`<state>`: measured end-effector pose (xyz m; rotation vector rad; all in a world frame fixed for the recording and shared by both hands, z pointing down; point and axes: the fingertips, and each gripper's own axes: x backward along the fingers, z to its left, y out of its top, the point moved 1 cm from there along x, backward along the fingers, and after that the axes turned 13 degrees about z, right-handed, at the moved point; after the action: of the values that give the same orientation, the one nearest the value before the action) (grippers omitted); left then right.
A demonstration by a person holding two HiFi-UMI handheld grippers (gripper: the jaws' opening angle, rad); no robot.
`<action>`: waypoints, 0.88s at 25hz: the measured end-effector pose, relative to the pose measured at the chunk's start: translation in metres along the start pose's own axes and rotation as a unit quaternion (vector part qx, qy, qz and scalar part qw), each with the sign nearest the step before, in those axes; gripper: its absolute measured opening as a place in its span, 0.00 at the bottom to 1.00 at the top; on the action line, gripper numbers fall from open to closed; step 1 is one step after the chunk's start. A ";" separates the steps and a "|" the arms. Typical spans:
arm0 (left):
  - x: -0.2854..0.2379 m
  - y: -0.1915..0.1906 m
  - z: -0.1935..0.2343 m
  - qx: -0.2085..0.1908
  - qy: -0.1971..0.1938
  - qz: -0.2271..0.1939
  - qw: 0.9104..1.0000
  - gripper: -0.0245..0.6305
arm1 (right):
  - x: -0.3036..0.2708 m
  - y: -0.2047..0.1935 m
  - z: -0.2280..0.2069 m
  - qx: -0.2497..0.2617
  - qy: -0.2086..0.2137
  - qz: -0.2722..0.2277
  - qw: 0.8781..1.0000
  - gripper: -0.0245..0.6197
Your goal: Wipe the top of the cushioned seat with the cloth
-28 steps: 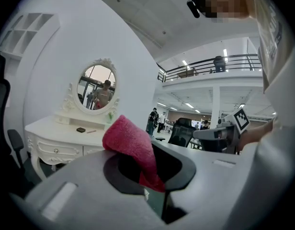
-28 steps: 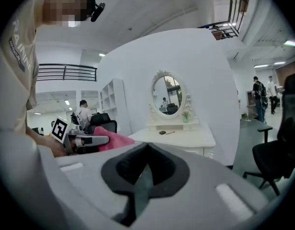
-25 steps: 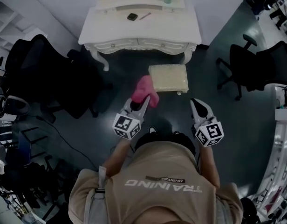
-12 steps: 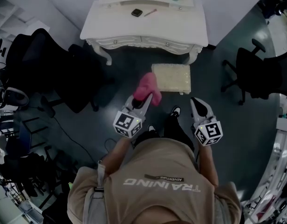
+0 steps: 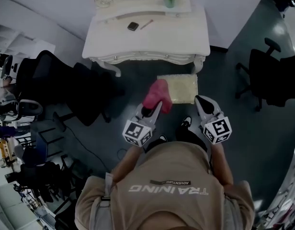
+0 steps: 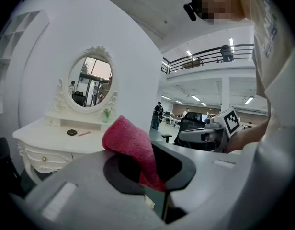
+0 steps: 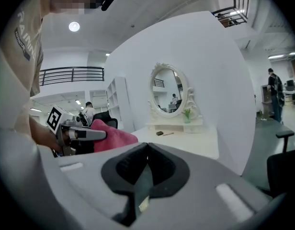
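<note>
While the left gripper [image 5: 151, 108] pinches the pink cloth [image 5: 157, 95], held ready near the left edge of the cushioned seat [image 5: 182, 87], the right gripper [image 5: 203, 102] is pressed together, empty.

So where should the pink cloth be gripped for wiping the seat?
Probably as the left gripper has it: by one bunched end, approached from the near side, so the loose bulk of the cloth sticks out past the fingers, free to press onto the cushioned seat.

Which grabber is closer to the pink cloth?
Left. The left gripper is clamped on the pink cloth; the right gripper hangs apart, to its right, shut and empty.
</note>
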<state>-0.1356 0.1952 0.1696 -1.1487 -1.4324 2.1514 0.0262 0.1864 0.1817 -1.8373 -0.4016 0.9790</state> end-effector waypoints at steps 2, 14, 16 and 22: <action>-0.021 0.006 -0.005 0.002 0.010 0.004 1.000 0.10 | 0.000 -0.002 -0.021 0.004 0.007 0.003 1.000 0.04; -0.084 0.037 0.004 0.072 0.058 0.012 0.996 0.10 | -0.028 0.000 -0.095 0.032 0.084 0.023 0.996 0.04; -0.086 0.036 0.009 0.071 0.064 0.020 0.995 0.10 | -0.032 0.002 -0.097 0.029 0.088 0.021 0.996 0.04; -0.094 0.037 0.031 0.059 0.087 0.020 0.994 0.10 | -0.037 -0.006 -0.107 0.009 0.064 0.013 0.998 0.04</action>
<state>-0.0939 0.0996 0.1846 -1.2957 -1.2017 2.0731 0.0870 0.1008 0.2248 -1.8809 -0.2893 0.8745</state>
